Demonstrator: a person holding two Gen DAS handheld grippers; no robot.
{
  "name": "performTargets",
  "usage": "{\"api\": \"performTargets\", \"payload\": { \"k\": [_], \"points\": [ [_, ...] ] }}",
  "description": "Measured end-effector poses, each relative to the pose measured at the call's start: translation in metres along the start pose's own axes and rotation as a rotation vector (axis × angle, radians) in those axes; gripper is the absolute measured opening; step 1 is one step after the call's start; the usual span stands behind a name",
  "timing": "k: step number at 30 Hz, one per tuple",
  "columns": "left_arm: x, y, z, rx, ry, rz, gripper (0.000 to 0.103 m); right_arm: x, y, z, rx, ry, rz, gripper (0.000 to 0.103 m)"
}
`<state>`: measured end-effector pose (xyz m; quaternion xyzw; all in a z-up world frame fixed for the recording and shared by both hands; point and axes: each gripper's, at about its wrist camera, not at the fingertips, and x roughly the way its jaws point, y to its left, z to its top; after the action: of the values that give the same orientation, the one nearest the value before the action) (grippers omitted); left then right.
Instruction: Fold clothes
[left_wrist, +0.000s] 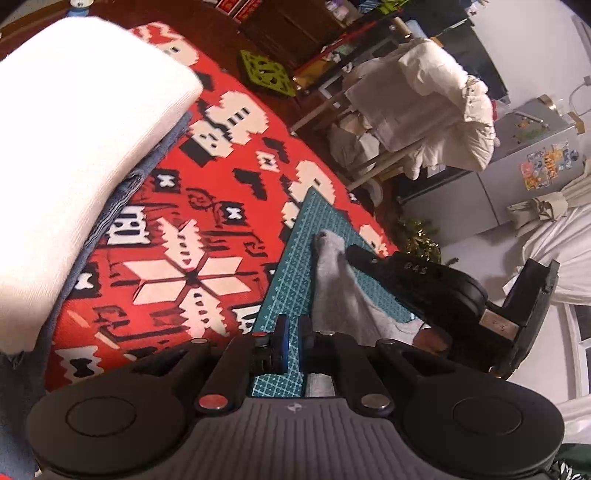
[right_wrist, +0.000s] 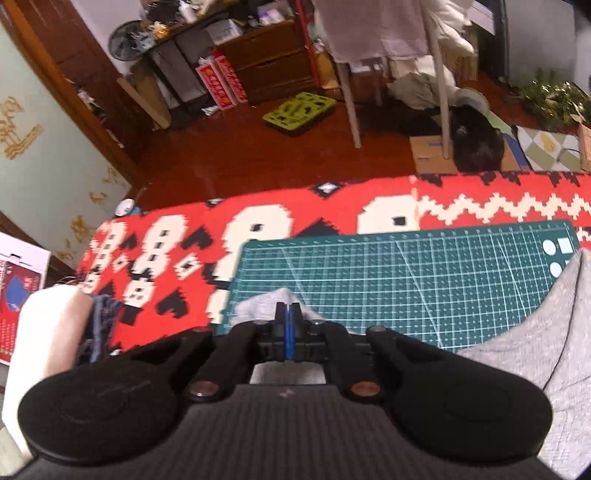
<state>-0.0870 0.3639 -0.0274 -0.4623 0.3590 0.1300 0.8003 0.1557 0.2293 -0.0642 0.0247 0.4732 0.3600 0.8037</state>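
Observation:
A grey garment (right_wrist: 535, 350) lies on the green cutting mat (right_wrist: 406, 280) at the right. One corner of the grey garment (left_wrist: 332, 288) is lifted off the mat. My right gripper (right_wrist: 289, 314) is shut on that corner, with grey cloth bulging out on both sides of its blue pads. In the left wrist view the right gripper (left_wrist: 349, 254) comes in from the right with the cloth draped from its tip. My left gripper (left_wrist: 293, 328) is shut just above the mat. The cloth hangs against its right finger, and nothing shows between its pads.
A red patterned blanket (left_wrist: 177, 229) covers the surface under the mat. A folded white cloth (left_wrist: 74, 147) rests on blue denim (left_wrist: 122, 195) at the left. Beyond the far edge are a wooden floor, a chair with draped laundry (left_wrist: 417, 103), and a yellow-green tray (right_wrist: 299, 110).

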Motion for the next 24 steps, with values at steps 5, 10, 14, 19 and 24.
{"api": "performTargets", "payload": {
  "k": [5, 10, 14, 19, 24],
  "points": [
    [-0.002, -0.004, -0.001, 0.026, -0.015, 0.006, 0.004, 0.011, 0.011, 0.001, -0.031, 0.033, 0.001, 0.001],
    [0.000, -0.005, -0.001, 0.032, -0.011, 0.009, 0.004, 0.024, 0.013, 0.010, -0.005, 0.040, -0.019, 0.001],
    [0.001, -0.005, -0.002, 0.032, -0.010, 0.007, 0.004, 0.015, 0.017, 0.010, -0.025, 0.025, 0.005, 0.001],
    [0.000, -0.008, -0.003, 0.046, -0.018, 0.013, 0.004, 0.017, 0.022, 0.004, -0.047, 0.044, 0.004, 0.001],
    [0.002, -0.009, -0.004, 0.052, -0.009, 0.008, 0.004, 0.024, 0.018, 0.008, 0.016, 0.044, 0.001, 0.001]
  ]
}}
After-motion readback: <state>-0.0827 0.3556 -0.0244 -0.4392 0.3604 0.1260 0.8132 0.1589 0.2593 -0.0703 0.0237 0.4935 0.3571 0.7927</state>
